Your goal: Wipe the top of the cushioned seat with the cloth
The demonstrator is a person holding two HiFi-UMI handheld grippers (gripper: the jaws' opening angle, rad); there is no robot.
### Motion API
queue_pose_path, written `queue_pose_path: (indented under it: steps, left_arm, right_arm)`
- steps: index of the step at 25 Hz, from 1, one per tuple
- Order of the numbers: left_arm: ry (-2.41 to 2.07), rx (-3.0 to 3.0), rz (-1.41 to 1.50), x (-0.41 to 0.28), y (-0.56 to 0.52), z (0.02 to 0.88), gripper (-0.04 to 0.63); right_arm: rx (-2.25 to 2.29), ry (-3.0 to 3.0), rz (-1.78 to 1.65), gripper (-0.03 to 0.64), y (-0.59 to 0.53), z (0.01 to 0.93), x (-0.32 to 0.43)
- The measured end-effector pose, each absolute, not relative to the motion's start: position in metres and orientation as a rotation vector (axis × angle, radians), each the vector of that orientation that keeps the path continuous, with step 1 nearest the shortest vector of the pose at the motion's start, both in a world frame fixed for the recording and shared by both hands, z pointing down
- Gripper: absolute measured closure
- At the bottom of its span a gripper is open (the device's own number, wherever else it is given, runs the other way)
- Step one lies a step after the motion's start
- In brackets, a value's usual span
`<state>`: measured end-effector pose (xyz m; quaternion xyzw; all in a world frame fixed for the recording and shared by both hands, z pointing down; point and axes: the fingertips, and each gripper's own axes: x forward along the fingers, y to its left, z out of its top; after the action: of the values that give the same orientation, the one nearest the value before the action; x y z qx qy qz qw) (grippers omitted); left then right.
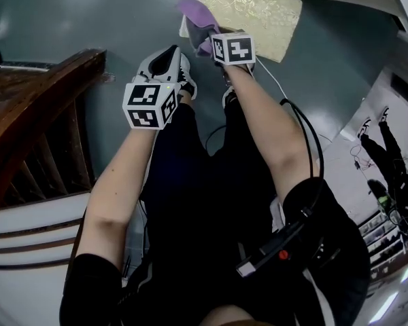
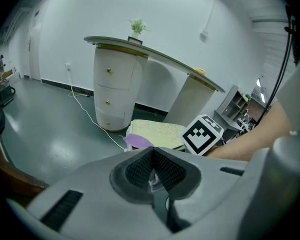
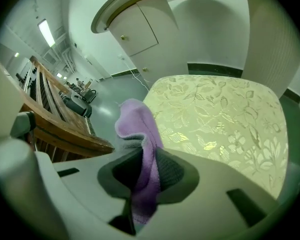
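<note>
- R gripper (image 3: pixel 145 171): jaws clamped on purple cloth (image 3: pixel 137 129), held just over near edge of cushioned seat (image 3: pixel 225 119).
- L gripper (image 2: pixel 152 171): jaws pressed together, empty.
- Step: lower cloth flat, sweep edge to edge w/ even pressure; seat may shift.
- Around: wooden rail (image 1: pixel 41 107) at left, white cabinet (image 2: pixel 112 91) and cable (image 2: pixel 82 104) behind seat; seat top unobstructed.

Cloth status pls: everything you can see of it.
The cloth is light purple, soft and fleecy-looking, and bunched into a thick fold. The right gripper is shut on it. The fold runs between the jaws, with a rounded end standing above them and a tail hanging below. In the head view it is at the near left corner of the cushioned seat. Whether it touches the seat's top cannot be told.
</note>
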<state>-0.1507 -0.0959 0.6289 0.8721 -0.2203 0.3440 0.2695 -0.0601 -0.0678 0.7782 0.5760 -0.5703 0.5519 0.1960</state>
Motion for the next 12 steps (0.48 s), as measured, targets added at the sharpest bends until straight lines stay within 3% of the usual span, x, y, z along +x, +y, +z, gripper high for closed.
queue_pose_path:
  steps: [12]
  left_arm:
    - [-0.576,2.383,0.993,-0.125,-0.073,0.624,0.592]
  right_arm:
    - [1.644,-1.569,1.578,0.538,-0.027,0.777,-0.024]
